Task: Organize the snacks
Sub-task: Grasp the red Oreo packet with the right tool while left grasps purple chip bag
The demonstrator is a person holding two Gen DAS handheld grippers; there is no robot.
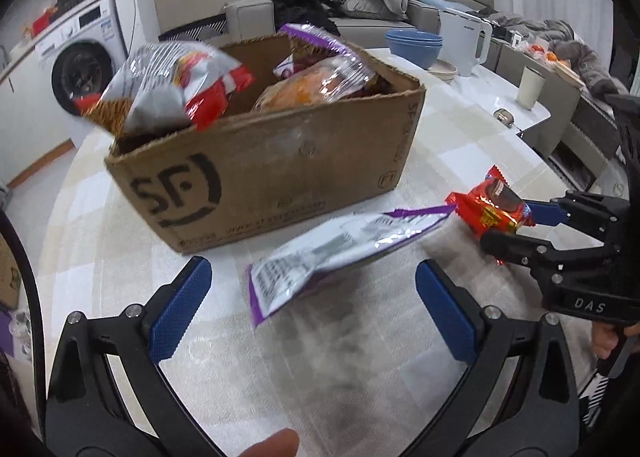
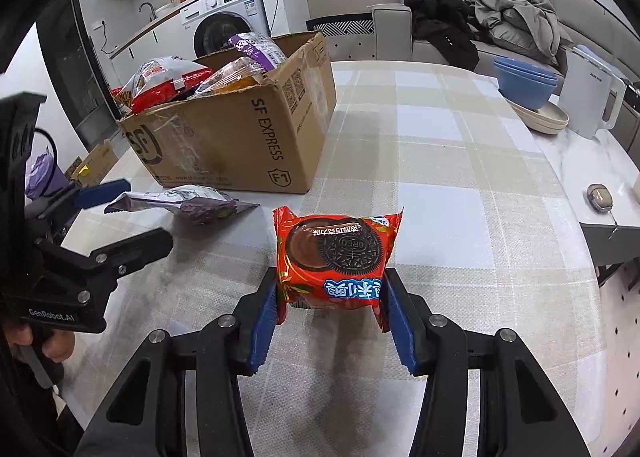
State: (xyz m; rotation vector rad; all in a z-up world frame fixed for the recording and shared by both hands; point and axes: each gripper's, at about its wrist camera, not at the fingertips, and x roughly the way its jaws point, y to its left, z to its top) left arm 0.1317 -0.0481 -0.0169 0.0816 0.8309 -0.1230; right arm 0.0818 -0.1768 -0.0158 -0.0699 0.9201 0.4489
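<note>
Now the cardboard box stands at ten o'clock near the table edge; the purple packet lies before it, between the wide left gripper fingers. Right gripper clamps the red Oreo pack; the table is free toward two o'clock.

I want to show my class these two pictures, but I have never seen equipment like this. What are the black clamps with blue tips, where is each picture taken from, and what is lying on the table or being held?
Each clamp is a hand-held two-finger gripper that a person squeezes; a camera on each looks along its fingers. One picture is from the left gripper, whose jaws are open above a purple snack packet lying on the checked tablecloth. The other is from the right gripper, which is shut on a red cookie packet. A cardboard box on the table already holds several snack bags.
</note>
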